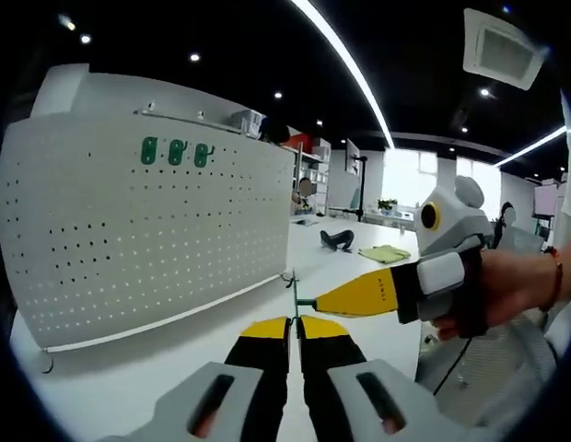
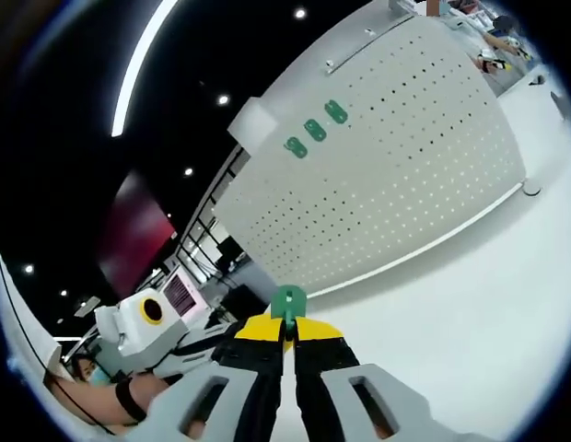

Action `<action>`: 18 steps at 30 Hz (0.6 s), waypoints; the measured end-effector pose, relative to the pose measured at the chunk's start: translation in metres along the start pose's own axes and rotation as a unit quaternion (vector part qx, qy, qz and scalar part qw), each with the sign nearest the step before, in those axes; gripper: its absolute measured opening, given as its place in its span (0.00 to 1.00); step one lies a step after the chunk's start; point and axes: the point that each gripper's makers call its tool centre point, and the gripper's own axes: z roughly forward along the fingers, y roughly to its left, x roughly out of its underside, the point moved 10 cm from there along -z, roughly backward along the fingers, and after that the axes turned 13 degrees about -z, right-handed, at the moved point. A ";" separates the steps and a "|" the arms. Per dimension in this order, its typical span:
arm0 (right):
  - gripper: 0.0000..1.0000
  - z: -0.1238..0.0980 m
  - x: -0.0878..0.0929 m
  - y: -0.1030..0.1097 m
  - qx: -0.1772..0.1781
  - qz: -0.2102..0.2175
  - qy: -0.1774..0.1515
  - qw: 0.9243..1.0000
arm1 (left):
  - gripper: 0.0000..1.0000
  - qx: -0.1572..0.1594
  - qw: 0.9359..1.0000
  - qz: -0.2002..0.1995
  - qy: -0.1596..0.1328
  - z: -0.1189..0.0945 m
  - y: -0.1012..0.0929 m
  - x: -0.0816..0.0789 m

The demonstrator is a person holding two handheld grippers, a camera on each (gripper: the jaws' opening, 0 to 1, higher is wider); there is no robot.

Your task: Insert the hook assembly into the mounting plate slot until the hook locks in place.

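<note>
Both grippers pinch one green hook (image 1: pixel 293 295): left gripper (image 1: pixel 294 324) from 6 o'clock, right gripper (image 1: pixel 324 301) from 3. The pegboard (image 1: pixel 147 230) stands on the tabletop (image 1: pixel 175 359) at 10 o'clock, three hooks (image 1: pixel 176 152) already on it.

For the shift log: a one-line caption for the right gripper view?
Right gripper shut on a green hook, facing the white pegboard that already carries three green hooks.
</note>
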 end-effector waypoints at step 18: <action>0.01 -0.002 -0.005 0.018 0.009 -0.014 0.018 1.000 | 0.04 -0.003 1.000 0.009 -0.023 -0.015 -0.006 0.003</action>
